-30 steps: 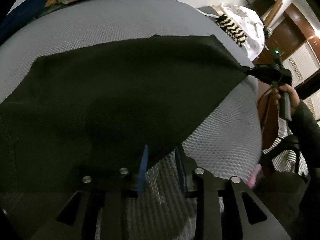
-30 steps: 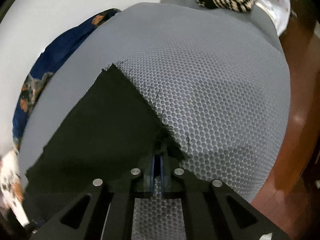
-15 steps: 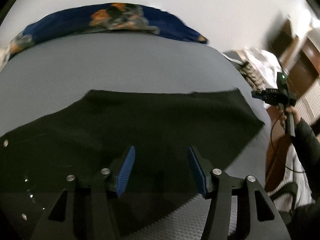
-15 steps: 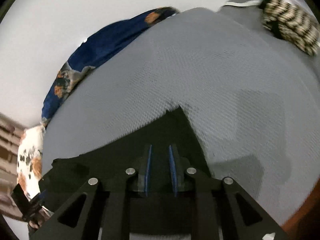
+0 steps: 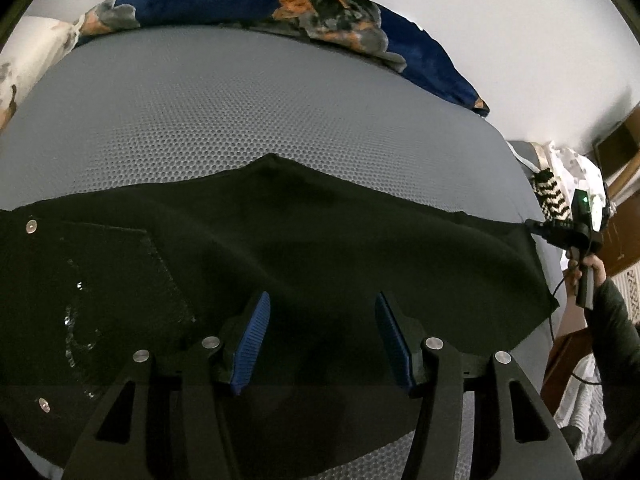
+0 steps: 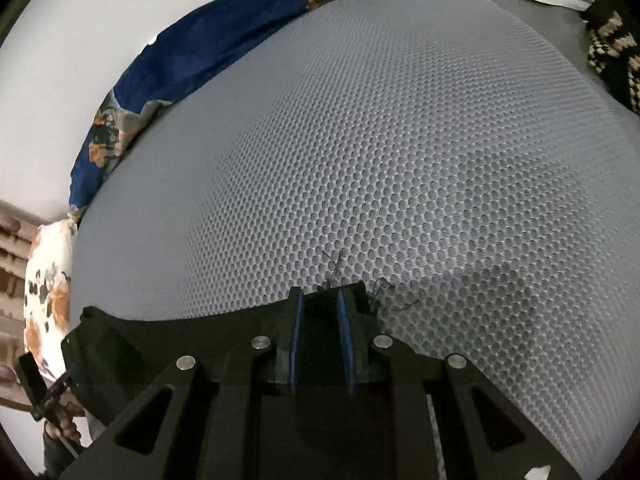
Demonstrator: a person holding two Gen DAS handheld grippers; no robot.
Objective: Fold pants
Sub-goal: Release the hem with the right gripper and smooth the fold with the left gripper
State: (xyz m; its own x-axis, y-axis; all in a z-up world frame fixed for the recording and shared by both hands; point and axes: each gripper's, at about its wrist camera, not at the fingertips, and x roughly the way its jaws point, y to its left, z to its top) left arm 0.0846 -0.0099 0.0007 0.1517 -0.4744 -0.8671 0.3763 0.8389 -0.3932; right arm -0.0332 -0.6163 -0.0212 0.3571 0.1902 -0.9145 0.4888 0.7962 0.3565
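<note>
Left wrist view: the left gripper (image 5: 320,340) hangs over the pants (image 5: 280,264) with its blue pads well apart and nothing between them. A second ago those pads sat much closer together at the cloth's near edge, so the fold edge has been let go. The pants lie spread flat across the grey mesh mattress (image 5: 240,112), waistband rivets at the left, hem at the right. At the far right the right gripper (image 5: 560,236) meets the hem corner. Right wrist view: the right gripper (image 6: 320,320) has its pads narrowly parted, with black cloth of the pants (image 6: 168,344) lying between them; a second ago they were pressed tight on that corner. Loose threads trail onto the mattress (image 6: 400,160). Whether the pads grip the corner or merely straddle it cannot be told. Judgement: one fold is laid down, and both tools are free or nearly free to take a new edge.
</note>
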